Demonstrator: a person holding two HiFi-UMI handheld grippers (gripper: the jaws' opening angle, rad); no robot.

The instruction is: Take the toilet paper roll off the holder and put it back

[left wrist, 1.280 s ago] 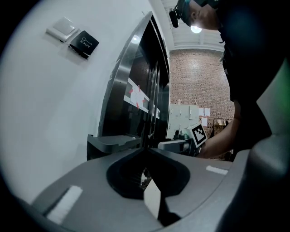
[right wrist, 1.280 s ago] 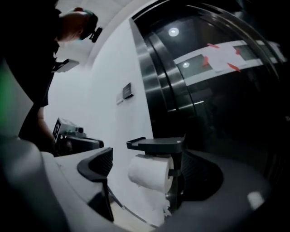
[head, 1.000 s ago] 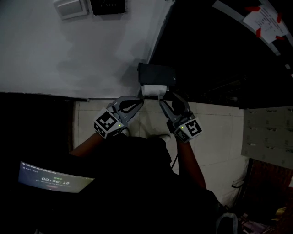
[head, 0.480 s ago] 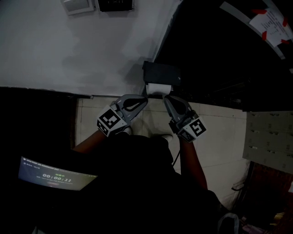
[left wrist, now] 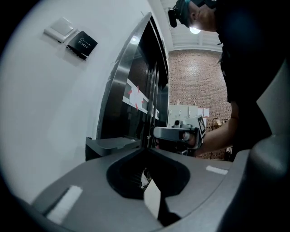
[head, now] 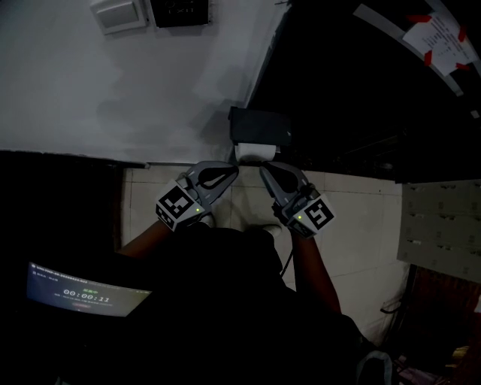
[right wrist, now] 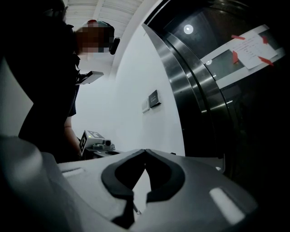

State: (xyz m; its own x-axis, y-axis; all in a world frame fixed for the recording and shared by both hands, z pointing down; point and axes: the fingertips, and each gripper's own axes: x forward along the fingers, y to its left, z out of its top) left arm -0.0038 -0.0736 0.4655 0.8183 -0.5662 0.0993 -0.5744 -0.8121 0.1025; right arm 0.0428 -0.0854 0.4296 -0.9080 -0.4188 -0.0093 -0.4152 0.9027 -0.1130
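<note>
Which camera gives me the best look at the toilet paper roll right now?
The head view: the toilet paper roll shows as a white block directly under the dark holder on the wall. The left gripper view and the right gripper view each show only a white patch behind the jaws, which I cannot confirm is the roll.

High on the white wall (head: pixel 113 83) we see a pale switch plate (head: pixel 116 13) and a black exit plate (head: pixel 179 10). Right of the wall stands a dark door (head: pixel 361 98) bearing a taped notice (head: pixel 436 34).
</note>
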